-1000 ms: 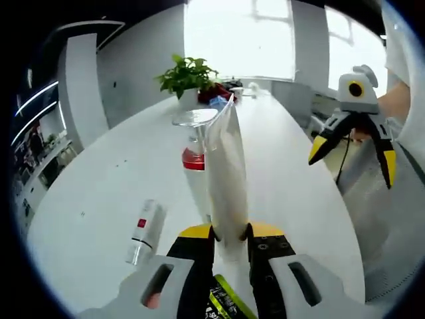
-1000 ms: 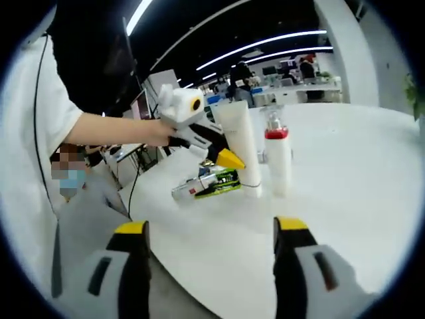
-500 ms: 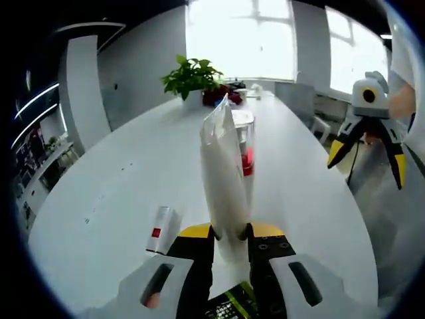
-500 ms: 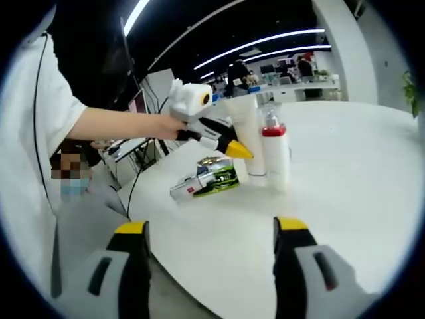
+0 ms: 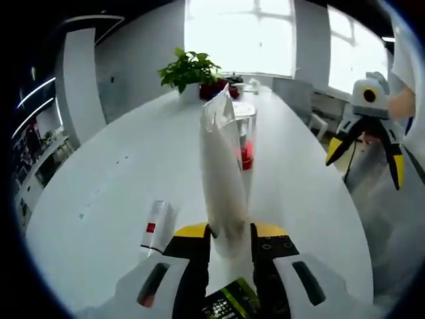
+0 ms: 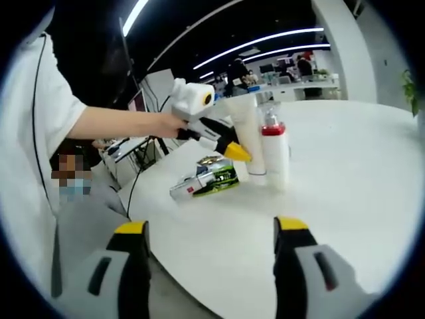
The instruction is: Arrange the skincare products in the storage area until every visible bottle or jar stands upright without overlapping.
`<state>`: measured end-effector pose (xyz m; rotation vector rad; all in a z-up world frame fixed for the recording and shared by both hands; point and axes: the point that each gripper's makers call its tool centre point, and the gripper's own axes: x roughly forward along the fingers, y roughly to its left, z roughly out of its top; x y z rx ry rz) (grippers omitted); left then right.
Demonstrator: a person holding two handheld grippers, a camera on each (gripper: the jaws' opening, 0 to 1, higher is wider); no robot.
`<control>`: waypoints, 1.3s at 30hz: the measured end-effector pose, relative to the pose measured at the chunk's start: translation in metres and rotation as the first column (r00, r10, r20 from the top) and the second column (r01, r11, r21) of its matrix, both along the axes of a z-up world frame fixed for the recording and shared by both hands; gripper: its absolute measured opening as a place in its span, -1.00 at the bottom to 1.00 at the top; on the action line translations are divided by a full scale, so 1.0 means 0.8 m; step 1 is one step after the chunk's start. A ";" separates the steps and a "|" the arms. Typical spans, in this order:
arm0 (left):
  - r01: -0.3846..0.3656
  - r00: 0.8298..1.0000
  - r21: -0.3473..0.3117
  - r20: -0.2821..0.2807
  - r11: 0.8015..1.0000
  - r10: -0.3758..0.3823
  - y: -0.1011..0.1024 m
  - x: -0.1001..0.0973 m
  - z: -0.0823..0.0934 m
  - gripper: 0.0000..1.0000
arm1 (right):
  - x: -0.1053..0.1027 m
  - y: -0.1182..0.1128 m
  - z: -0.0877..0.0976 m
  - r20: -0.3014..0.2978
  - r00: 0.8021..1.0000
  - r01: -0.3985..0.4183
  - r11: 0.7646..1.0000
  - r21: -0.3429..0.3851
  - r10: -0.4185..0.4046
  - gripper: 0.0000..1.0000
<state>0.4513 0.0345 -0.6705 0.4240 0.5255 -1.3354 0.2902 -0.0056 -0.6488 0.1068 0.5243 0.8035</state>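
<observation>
An open-plan office: a long white table [image 5: 119, 173] with a potted plant [image 5: 188, 72], big windows [image 5: 239, 33], ceiling light strips [image 6: 265, 43], and distant desks [image 6: 299, 83] with people at them.

Tube [image 6: 244, 143] upright on table [image 6: 345, 193], touching pump bottle [image 6: 275, 154]; two products [image 6: 206, 181] lying beside.

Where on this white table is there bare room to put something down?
Bare tabletop spreads past the red-collared bottle, and between that cluster and the potted plant. It is crowded at the near edge: the white tube in the left gripper, the bottle beside it, the green-labelled item lying down and a small white tube.
</observation>
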 end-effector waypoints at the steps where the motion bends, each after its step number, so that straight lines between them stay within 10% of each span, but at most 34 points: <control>1: 0.000 1.000 0.002 -0.002 1.000 0.000 0.000 0.000 -0.001 -0.57 | 0.000 0.000 0.000 0.000 1.000 0.001 1.000 0.001 -0.001 0.53; 19: -0.124 0.989 0.027 -0.080 0.992 0.126 0.019 -0.003 -0.002 -0.15 | 0.005 -0.004 0.005 0.022 0.999 0.024 1.000 -0.016 -0.023 0.60; 39: -0.308 0.938 0.037 -0.157 0.951 0.310 0.061 -0.050 0.003 0.38 | 0.007 -0.001 0.024 0.062 0.998 0.019 1.000 -0.012 -0.018 0.62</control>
